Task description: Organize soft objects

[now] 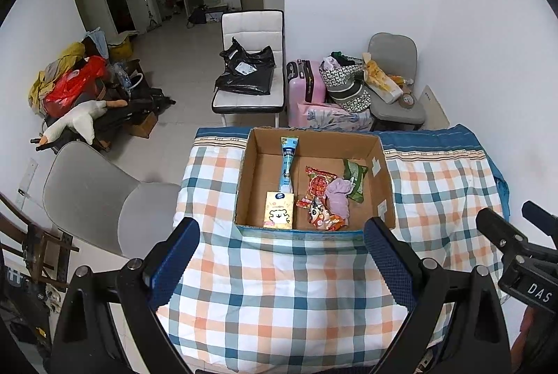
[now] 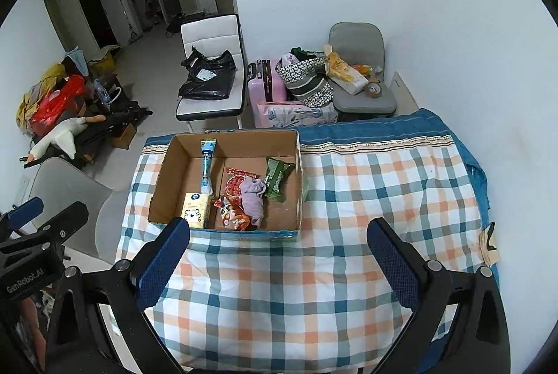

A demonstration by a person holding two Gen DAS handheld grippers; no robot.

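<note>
A checked quilt [image 1: 272,297] covers a table in a cluttered white-walled room, where chairs, a pink suitcase [image 1: 304,81] and piled bags line the far wall. On the quilt stands an open cardboard box [image 1: 385,185], and the soft things appear already gathered inside it: a yellow tissue pack [image 1: 279,215] at the near wall, a blue tube [image 1: 288,164] leaning toward the back, red snack packets [image 1: 315,187], a green packet [image 1: 355,180] and a crumpled lilac cloth [image 1: 338,197] lying over the packets. The quilt around the box shows nothing loose, apart from a small pale item at its right edge [image 2: 490,243], too unclear to name. The left gripper [image 1: 280,257] hangs above the quilt just short of the box, jaws spread wide and empty; the right gripper [image 2: 279,257] does the same beside it, also released. By this evidence the sorting looks essentially finished, with perhaps only that edge item left to check.
</note>
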